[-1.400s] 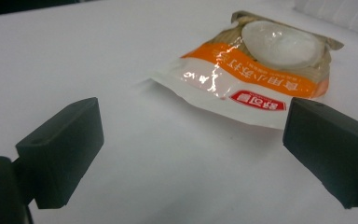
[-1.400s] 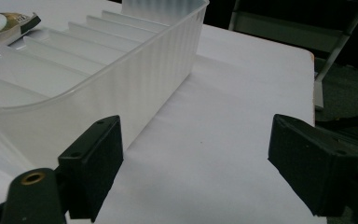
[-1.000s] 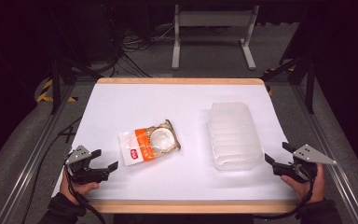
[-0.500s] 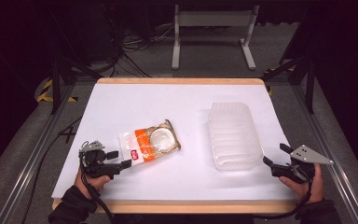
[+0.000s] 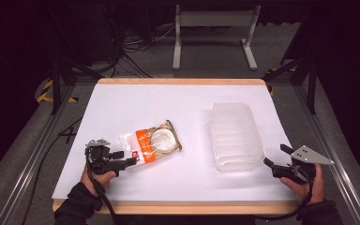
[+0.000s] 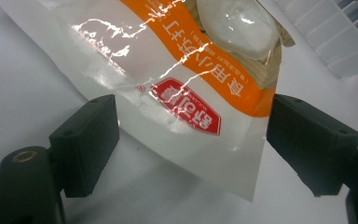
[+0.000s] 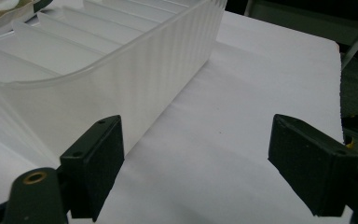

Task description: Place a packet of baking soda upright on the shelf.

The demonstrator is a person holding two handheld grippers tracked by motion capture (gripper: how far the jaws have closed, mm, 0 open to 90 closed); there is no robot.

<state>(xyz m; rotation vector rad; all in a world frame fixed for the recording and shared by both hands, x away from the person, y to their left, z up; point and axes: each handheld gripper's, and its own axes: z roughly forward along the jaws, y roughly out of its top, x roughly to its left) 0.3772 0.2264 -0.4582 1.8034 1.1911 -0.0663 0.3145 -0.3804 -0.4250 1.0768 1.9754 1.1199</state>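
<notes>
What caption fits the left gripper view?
Open left gripper straddling the near end of a snack bag.

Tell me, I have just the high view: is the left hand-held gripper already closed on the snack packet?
Observer: No. In the left gripper view the packet lies between open jaws, pads clear of the film; they have just been closing a little.
Operator: Which part sits between them?
Observer: The clear sealed end with the red logo.
Operator: And the right hand-held gripper?
Observer: Open, beside the frosted bin; one jaw stands near its wall.

One snack packet (image 5: pixel 151 144), one plastic tub (image 5: pixel 235 136).
</notes>
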